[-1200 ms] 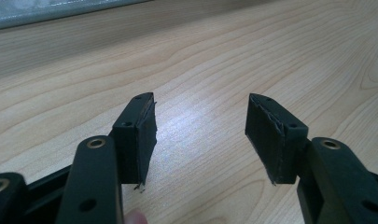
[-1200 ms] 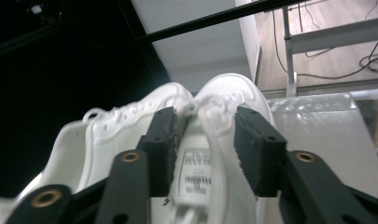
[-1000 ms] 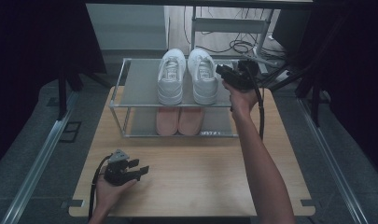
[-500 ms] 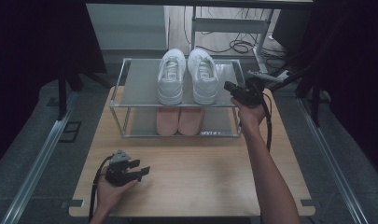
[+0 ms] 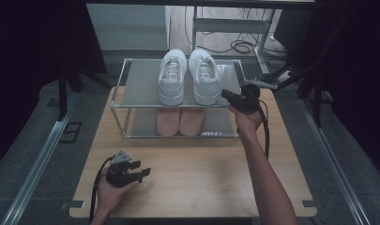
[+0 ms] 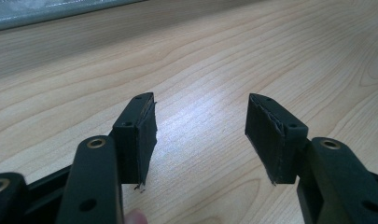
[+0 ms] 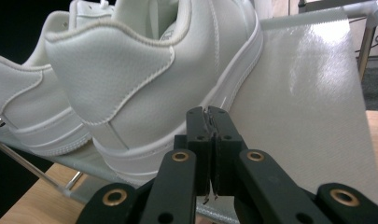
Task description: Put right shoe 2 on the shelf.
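We see our right gripper [image 5: 226, 95] with its jaws pressed together on nothing, just beside the heel of the right white leather sneaker [image 5: 204, 77] on the grey shelf top [image 5: 140, 86]; the shoe lies lengthwise away from it; our left gripper [image 5: 140, 170], jaws apart, is far off.

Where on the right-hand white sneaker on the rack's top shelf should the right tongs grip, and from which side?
Probably the heel collar of the right-hand white sneaker, approached from the near front edge of the rack: the heel faces the shut right tongs, and its open rim gives a thin wall to pinch.
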`<action>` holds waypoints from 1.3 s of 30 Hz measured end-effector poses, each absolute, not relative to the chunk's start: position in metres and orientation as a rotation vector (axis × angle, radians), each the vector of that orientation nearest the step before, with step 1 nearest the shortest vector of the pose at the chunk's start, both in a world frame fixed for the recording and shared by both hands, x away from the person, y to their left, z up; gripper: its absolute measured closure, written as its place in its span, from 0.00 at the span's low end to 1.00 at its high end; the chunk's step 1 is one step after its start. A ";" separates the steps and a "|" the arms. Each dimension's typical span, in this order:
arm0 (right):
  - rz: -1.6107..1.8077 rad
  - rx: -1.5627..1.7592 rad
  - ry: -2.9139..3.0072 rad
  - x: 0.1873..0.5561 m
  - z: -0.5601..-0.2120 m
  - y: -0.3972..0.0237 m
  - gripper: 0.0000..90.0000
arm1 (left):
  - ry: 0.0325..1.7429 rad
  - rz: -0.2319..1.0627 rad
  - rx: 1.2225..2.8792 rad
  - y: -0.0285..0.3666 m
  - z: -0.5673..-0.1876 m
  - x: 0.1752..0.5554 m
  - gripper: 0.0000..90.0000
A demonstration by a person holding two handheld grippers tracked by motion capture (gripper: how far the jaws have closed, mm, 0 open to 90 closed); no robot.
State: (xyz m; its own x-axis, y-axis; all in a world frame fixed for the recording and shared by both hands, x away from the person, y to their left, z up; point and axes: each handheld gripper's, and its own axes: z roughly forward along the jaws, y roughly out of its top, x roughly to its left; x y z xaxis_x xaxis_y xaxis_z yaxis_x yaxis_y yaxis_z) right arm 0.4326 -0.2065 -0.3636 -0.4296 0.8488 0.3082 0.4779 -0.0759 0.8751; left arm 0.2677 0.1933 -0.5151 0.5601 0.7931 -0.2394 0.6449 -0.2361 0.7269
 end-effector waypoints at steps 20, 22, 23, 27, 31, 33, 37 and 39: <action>1.517 1.425 1.879 0.430 -0.371 -0.196 1.00 | 1.155 0.228 1.965 0.193 -0.515 0.267 0.48; 1.526 1.423 1.881 0.429 -0.371 -0.194 1.00 | 1.156 0.227 1.965 0.193 -0.515 0.267 0.48; 1.526 1.423 1.881 0.429 -0.371 -0.194 1.00 | 1.156 0.227 1.965 0.193 -0.515 0.267 0.48; 1.551 1.409 1.898 0.428 -0.370 -0.186 1.00 | 1.156 0.227 1.965 0.193 -0.515 0.267 0.48; 1.541 1.385 1.903 0.427 -0.369 -0.177 1.00 | 1.155 0.229 1.963 0.194 -0.514 0.267 0.48; 1.550 1.392 1.903 0.427 -0.369 -0.177 1.00 | 1.155 0.228 1.964 0.193 -0.515 0.267 0.48; 1.564 1.404 1.900 0.427 -0.369 -0.176 1.00 | 1.153 0.226 1.972 0.192 -0.515 0.267 0.48; 1.586 1.400 1.913 0.428 -0.371 -0.171 1.00 | 1.152 0.226 1.972 0.192 -0.515 0.267 0.48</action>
